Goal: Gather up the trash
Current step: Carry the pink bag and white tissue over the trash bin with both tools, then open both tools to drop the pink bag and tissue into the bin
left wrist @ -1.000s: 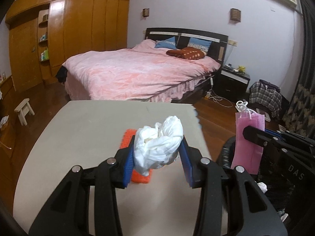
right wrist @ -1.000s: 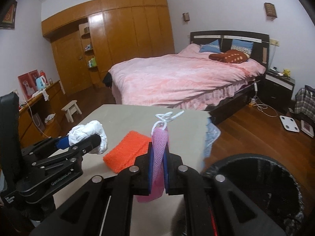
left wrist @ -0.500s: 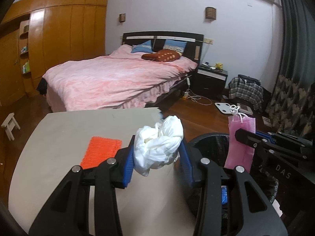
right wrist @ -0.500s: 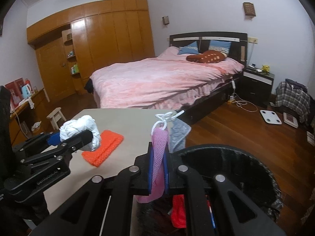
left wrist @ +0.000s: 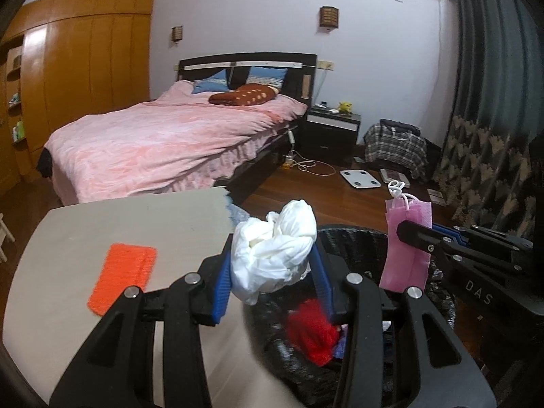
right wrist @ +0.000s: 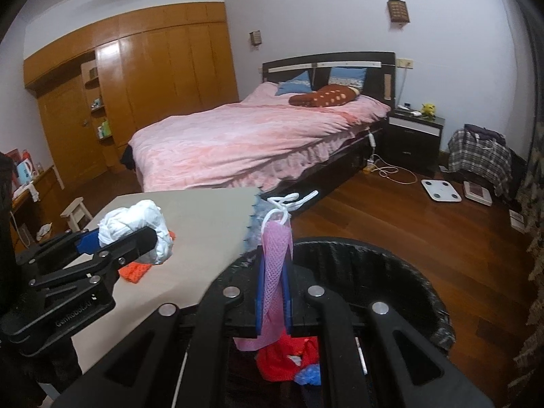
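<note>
Left gripper is clamping a crumpled white plastic bag at the trash bin rim; right gripper is pinching a pink mesh pouch over the opening. Bin is already holding red and blue scraps; both loads are awaiting release, and the orange knitted cloth is sitting on the table, probably next

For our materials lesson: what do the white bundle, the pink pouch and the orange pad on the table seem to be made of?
White bundle: thin plastic film or tissue, judging by its shiny crumpled folds.
Pink pouch: soft synthetic mesh; open netting shows, with a white cord.
Orange pad: knitted or looped fibre, matte, with a nubbly ribbed surface.
</note>
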Motion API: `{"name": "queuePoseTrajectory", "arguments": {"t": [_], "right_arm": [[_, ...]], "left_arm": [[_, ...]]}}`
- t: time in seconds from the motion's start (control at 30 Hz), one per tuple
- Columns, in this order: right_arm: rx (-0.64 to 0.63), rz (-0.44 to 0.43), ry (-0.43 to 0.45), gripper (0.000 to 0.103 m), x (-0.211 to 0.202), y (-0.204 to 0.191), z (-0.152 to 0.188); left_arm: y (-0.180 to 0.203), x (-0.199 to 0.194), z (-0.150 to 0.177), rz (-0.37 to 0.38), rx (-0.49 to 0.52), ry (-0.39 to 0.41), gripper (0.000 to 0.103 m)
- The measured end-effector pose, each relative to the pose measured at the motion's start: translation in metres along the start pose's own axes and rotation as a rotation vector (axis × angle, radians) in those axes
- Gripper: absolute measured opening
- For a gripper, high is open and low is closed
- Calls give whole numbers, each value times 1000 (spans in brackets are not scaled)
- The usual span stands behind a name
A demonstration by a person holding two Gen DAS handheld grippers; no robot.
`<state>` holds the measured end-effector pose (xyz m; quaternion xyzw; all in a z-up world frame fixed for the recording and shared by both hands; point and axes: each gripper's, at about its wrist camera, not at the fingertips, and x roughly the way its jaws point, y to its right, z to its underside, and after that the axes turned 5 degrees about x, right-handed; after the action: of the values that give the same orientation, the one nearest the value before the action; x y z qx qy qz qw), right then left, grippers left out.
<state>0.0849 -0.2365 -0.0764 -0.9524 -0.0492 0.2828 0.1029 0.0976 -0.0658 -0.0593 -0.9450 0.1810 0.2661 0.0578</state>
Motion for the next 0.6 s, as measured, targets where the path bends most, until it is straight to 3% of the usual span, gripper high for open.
{"name": "queuePoseTrajectory", "arguments": {"t": [0.6], "right_arm": [[73,121,-52,12,0,74,31]], "left_arm": [[57,63,12,117,74,-55,41]]}}
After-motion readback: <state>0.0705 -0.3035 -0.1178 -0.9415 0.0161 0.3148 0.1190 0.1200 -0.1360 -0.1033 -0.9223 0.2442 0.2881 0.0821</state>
